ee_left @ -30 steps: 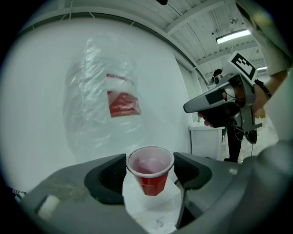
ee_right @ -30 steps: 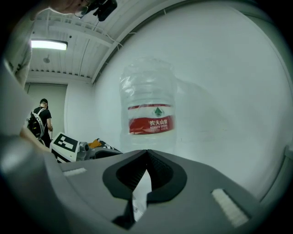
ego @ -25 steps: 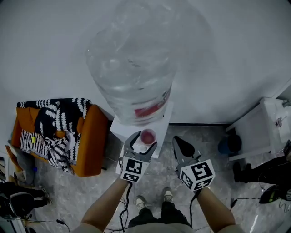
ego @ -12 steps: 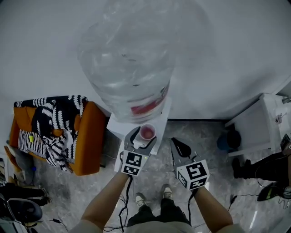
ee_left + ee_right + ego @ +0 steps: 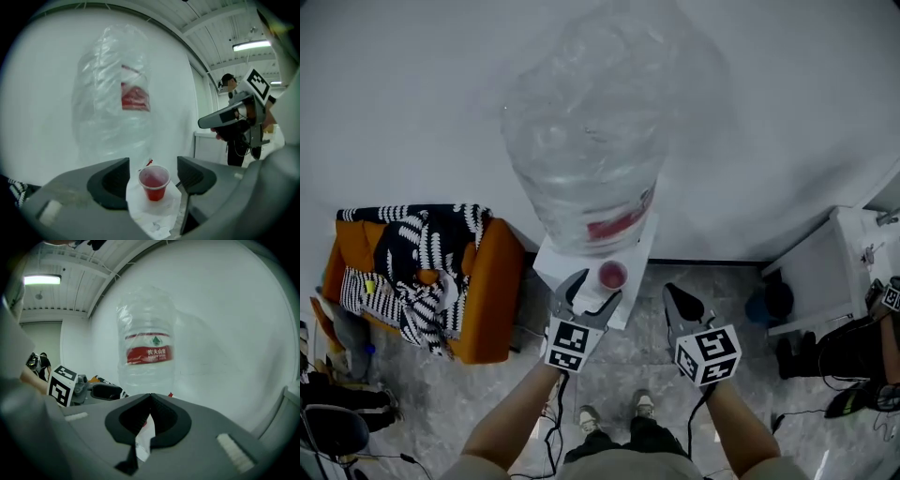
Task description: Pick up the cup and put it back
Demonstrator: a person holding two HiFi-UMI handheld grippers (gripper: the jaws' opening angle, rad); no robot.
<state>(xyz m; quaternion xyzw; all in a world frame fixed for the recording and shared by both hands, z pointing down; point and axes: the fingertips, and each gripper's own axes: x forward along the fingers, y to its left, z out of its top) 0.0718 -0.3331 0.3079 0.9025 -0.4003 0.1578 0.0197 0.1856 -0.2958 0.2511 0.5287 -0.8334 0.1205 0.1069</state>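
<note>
A small clear cup of red drink stands on the white top of a water dispenser, below the big clear bottle. My left gripper is open, and its jaws flank the cup from just in front. In the left gripper view the cup sits upright on the white top, between and slightly beyond the two jaws of the left gripper, touching neither. My right gripper hangs to the right of the dispenser. In its own view the right gripper is shut and holds nothing.
An orange chair draped with striped black-and-white cloth stands left of the dispenser. A white cabinet is at the right, against the white wall. Cables lie on the marble floor. A person stands far off.
The left gripper stays open at the cup and has drawn back very slightly. The head view has shifted a little. The right gripper stays shut beside it.
</note>
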